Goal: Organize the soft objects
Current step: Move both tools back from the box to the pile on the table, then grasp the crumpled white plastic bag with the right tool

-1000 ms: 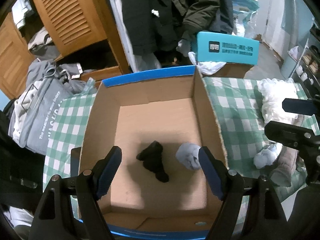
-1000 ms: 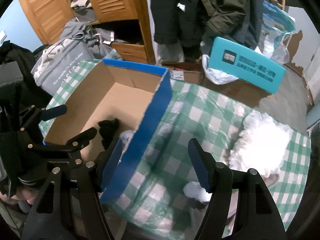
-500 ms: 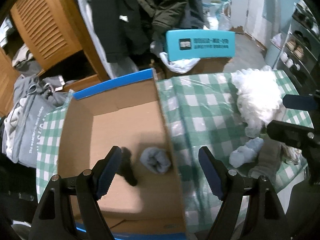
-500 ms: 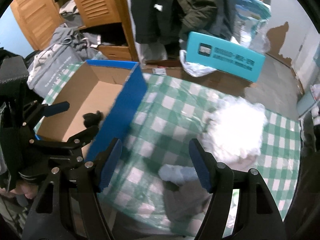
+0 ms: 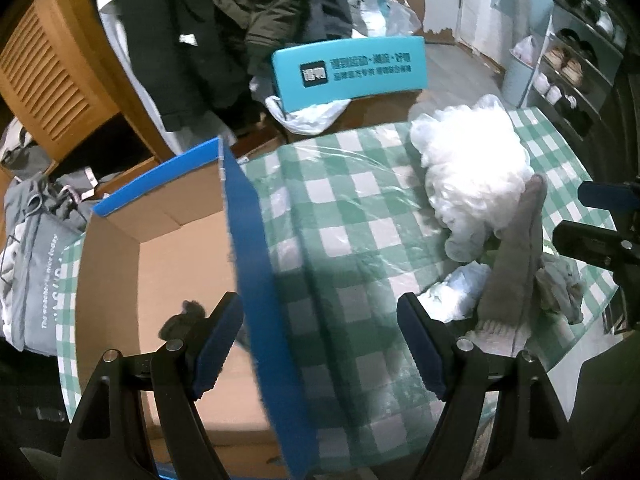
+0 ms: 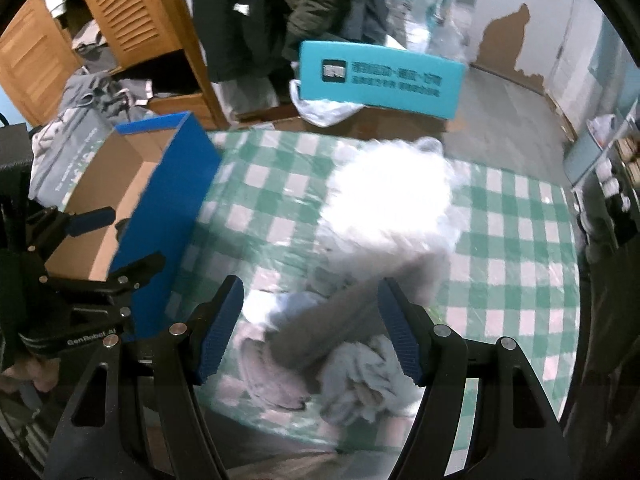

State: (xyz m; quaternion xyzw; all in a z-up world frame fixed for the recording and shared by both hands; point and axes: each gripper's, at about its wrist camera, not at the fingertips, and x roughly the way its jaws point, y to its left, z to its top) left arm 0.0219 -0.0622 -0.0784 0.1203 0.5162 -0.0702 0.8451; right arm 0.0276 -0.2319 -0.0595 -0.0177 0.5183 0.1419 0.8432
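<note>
A cardboard box with blue outer walls (image 5: 256, 264) stands on the left of the green checked table (image 5: 352, 208); a black sock (image 5: 182, 320) lies in it. My left gripper (image 5: 320, 344) is open and empty, straddling the box's right wall. On the right lie a white fluffy bundle (image 5: 472, 160), a long grey sock (image 5: 516, 256), a pale blue sock (image 5: 460, 288) and a crumpled grey cloth (image 5: 560, 284). My right gripper (image 6: 310, 328) is open and empty just above the grey sock (image 6: 340, 320) and grey cloth (image 6: 360, 376). The box (image 6: 168, 208) and white bundle (image 6: 388, 192) show there too.
A teal box (image 5: 348, 68) sits on a brown carton behind the table. Dark coats (image 5: 240, 20) hang by a wooden louvred cabinet (image 5: 52, 76). A grey bag (image 5: 32, 264) lies left of the box. A shoe rack (image 5: 572, 64) stands at the right.
Both grippers have moved right, away from the box and toward the sock pile. The right gripper has come down close over the grey sock. Both stay open.
</note>
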